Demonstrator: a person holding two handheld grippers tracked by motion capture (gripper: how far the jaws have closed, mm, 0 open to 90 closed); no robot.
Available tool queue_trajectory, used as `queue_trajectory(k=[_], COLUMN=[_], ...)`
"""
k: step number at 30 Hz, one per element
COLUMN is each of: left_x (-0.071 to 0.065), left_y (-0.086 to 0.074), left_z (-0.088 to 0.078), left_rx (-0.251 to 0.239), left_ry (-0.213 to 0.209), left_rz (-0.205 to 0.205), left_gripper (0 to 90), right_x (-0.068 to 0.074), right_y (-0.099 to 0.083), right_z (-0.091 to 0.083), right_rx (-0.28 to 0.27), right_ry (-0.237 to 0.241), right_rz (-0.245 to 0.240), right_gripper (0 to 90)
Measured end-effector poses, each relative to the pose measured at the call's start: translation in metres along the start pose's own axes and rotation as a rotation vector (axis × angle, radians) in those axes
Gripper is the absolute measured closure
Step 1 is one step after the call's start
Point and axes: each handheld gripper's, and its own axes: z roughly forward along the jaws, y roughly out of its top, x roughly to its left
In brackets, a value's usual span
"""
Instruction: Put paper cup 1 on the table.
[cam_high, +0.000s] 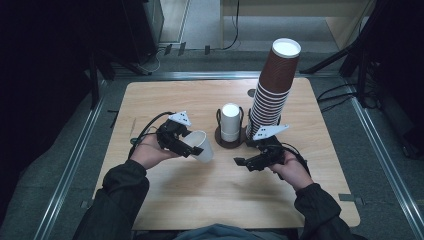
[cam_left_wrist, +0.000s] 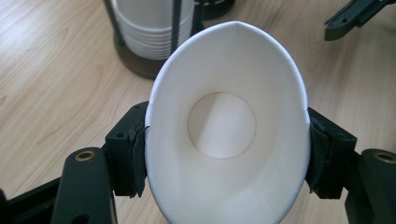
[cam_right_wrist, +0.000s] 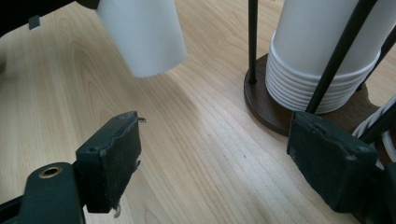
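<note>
Brown cup tower (cam_high: 272, 85) and white-cup rack (cam_high: 230, 131) behind squeezed cup (cam_high: 202, 146).

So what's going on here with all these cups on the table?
A person is working with a claw in each hand. The left claw is shut on a white paper cup, squeezing its rim oval and holding it tilted above the wooden table. The right claw is open and holds nothing, near the white cup stack in its dark holder. A tall brown cup stack stands behind.
</note>
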Motion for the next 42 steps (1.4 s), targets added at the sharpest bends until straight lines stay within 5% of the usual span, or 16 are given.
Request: queue_trajectory(k=[21,33,42], left_x=[0.052,0.084,0.104], left_y=[-0.029,-0.034,-0.037], left_z=[-0.034,-0.044,-0.043], left_rx=[0.002,0.038,0.119], left_ry=[0.153,0.25,0.329], left_rz=[-0.155,-0.234,-0.256], left_gripper=[28.3,27.7,27.1], right_x=[-0.003,-0.004,-0.005], right_y=[-0.002,0.001,0.001], right_z=[0.002,0.005,0.005], right_rx=[0.019,0.026,0.019], right_ry=[0.003,0.014,0.014], right_rz=[-0.003,-0.006,-0.003], right_gripper=[18.2,18.5,18.6])
